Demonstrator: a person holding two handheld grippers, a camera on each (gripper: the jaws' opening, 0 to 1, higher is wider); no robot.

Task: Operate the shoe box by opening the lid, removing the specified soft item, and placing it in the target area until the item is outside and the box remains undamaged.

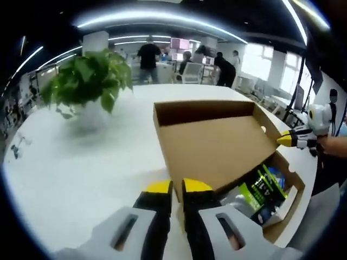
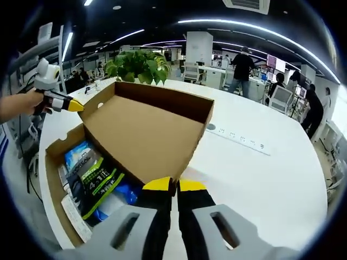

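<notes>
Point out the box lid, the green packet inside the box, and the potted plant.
box lid [image 2: 143, 135]: right gripper view, inner face.
green packet [image 2: 100, 181]: right gripper view, printed front.
potted plant [image 1: 89, 76]: left gripper view, leaves.

Each tool is built alike. In the left gripper view, the left tool [image 1: 178, 189] has two black jaws capped with yellow tips, rising from pale grey shoulders, each shoulder cut with a dark oblong slot. In the right gripper view, the right tool [image 2: 177, 187] has the same black jaws, yellow caps and slotted grey shoulders. Seen from the side, each tool carries a white housing behind a yellow tip.
</notes>
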